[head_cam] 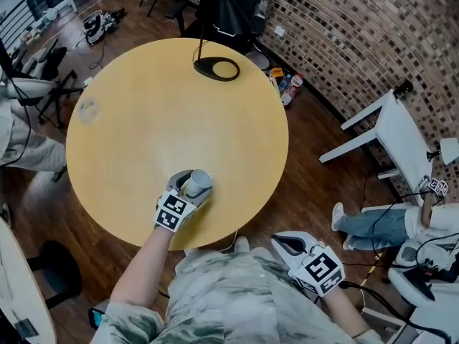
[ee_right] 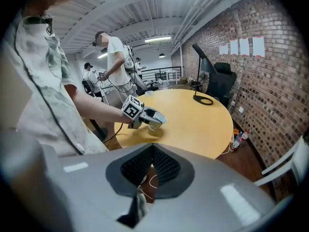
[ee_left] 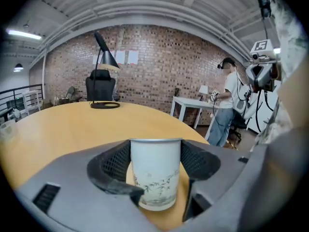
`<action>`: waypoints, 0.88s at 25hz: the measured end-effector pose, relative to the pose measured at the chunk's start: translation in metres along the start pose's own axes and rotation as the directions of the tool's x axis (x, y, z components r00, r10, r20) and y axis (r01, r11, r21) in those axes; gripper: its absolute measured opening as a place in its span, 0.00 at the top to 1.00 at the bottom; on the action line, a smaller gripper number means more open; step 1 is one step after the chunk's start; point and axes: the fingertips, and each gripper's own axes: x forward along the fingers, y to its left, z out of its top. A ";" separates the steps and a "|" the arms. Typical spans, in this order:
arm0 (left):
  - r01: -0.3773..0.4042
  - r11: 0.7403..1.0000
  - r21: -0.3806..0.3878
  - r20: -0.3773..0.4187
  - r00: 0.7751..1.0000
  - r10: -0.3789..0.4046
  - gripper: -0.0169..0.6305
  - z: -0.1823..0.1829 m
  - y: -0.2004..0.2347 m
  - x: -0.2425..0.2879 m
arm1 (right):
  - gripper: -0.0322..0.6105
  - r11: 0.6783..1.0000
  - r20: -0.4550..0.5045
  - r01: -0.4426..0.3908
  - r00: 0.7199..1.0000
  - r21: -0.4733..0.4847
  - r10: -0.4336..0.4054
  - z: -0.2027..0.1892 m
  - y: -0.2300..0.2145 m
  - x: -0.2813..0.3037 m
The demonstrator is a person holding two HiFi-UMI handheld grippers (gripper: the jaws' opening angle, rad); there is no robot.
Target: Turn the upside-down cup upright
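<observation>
**Head view:** L tongs (head_cam: 192, 189) reach onto the round surface (head_cam: 143, 113) near its front edge and are clamped on the cup (head_cam: 200, 181) from the sides. A side grip prob suits rolling the wrist to flip it. A grey end of the cup faces the camera; can't tell if that's base or mouth. R tongs (head_cam: 285, 242) hang off the surface by the person's lap, well apart from the cup. They look idle, so this reads as a one-hand job. Lamp base (head_cam: 216, 68) sits at the far edge, out of the way. A small clear cup-like thing (head_cam: 87, 110) sits near the left edge; contents too faint to tell.

**Left gripper view:** both pads press the white cup's (ee_left: 155, 170) walls at approx mid-height, w/ the bamboo print toward the camera. Its top edge runs level in the view and the inside isn't visible, so nothing can be said on contents. Yellow surface shows below its lower end; touching or just clear, can't tell.

**Right gripper view:** the R tongs' jaws are together w/ nothing between them, only floor and a cord beyond. Across the surface, the L tongs (ee_right: 145, 116) hold the cup (ee_right: 157, 121) tilted, w/ a shadow beneath it. The flip seems under way and not done, as the cup isn't yet standing upright on its own.
</observation>
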 end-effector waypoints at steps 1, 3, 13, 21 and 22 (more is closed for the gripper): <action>-0.004 1.000 -0.004 0.038 0.999 0.004 0.48 0.001 0.002 -0.001 | 0.95 1.000 -0.010 0.002 1.000 -0.005 -0.002 0.000 0.002 0.001; -0.008 1.000 -0.005 0.102 0.995 0.009 0.48 0.001 0.003 -0.004 | 0.95 1.000 -0.029 0.009 1.000 -0.015 -0.010 0.001 0.004 0.002; 0.015 0.999 -0.031 0.252 0.968 -0.006 0.48 -0.019 0.003 -0.023 | 0.95 0.997 -0.094 0.013 0.995 -0.073 -0.020 0.013 0.031 0.018; 0.049 0.999 -0.020 0.279 0.959 -0.042 0.47 -0.033 -0.009 -0.029 | 0.95 0.996 -0.123 0.027 0.992 -0.084 -0.038 0.020 0.040 0.017; 0.056 0.998 -0.013 0.271 0.961 -0.050 0.47 -0.036 -0.009 -0.030 | 0.95 0.996 -0.125 0.032 0.991 -0.084 -0.042 0.021 0.044 0.019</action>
